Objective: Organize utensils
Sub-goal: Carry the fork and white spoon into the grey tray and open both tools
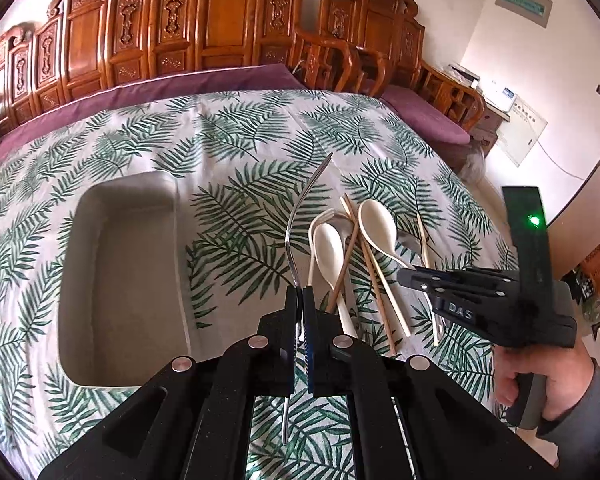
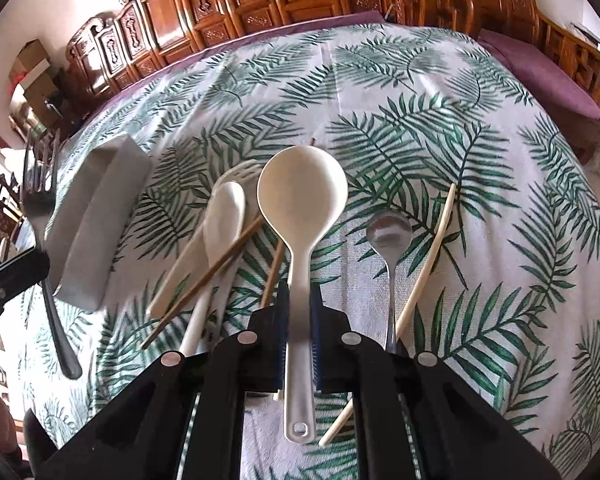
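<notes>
Tray [image 1: 120,280] on the leaf-print table cloth [image 1: 228,128]: empty, nothing sorted yet. Left hand-held gripper [image 1: 300,300] clamped on metal fork [image 1: 296,224], held above cloth just right of tray. Right hand-held gripper [image 2: 299,300] closed on cream spoon [image 2: 302,200] handle. Left in pile: 2nd cream spoon [image 2: 224,216], metal spoon [image 2: 390,232], chopsticks [image 2: 208,276]. Est. early stage.
</notes>
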Motion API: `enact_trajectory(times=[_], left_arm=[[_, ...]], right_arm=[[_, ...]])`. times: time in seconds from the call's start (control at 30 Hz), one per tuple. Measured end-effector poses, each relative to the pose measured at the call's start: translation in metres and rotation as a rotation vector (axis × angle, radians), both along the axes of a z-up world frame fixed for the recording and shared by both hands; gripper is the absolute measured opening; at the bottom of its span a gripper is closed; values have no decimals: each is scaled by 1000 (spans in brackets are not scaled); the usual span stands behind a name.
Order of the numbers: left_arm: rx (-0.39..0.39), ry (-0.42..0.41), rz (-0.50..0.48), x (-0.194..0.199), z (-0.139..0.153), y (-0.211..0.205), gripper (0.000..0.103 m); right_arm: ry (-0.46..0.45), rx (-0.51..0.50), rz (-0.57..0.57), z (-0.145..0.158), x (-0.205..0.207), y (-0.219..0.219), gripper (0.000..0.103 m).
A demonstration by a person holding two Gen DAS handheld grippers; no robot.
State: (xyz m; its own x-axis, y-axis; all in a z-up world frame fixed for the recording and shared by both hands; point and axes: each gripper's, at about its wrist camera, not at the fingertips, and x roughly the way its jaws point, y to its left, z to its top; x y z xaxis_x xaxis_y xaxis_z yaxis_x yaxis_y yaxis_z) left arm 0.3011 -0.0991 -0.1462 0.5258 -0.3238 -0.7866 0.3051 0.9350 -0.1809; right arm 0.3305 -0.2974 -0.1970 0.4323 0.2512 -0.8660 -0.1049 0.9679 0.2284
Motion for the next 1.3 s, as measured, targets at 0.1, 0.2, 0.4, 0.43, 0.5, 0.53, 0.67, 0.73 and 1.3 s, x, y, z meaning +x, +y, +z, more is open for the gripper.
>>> enact_trajectory(times=[0.1, 0.2, 0.4, 0.43, 0.5, 0.53, 0.67, 0.73, 1.3], left_arm=[[-9, -13, 13, 2, 11, 9, 2], [-10, -31, 20, 7, 24, 21, 2], [17, -42, 64, 31, 35, 52, 2], [22, -41, 73, 35, 35, 57, 2], [38, -41, 92, 42, 34, 70, 2], [42, -39, 100, 45, 33, 74, 2], [52, -20, 141, 58, 23, 95, 2], [60, -8, 159, 63, 14, 103, 2], [39, -41, 259, 46, 5, 157, 36]], right_arm=[[-23, 16, 10, 15, -4, 4, 12], [-51, 24, 41, 32, -6, 17, 12], [-101, 50, 111, 61, -3, 58, 12], [-107, 56, 124, 65, -1, 66, 12], [-116, 60, 144, 69, -1, 80, 12], [-117, 63, 153, 71, 1, 85, 12], [-119, 66, 186, 72, 7, 110, 12], [-117, 72, 196, 72, 8, 121, 12], [-107, 64, 263, 66, 22, 187, 12]])
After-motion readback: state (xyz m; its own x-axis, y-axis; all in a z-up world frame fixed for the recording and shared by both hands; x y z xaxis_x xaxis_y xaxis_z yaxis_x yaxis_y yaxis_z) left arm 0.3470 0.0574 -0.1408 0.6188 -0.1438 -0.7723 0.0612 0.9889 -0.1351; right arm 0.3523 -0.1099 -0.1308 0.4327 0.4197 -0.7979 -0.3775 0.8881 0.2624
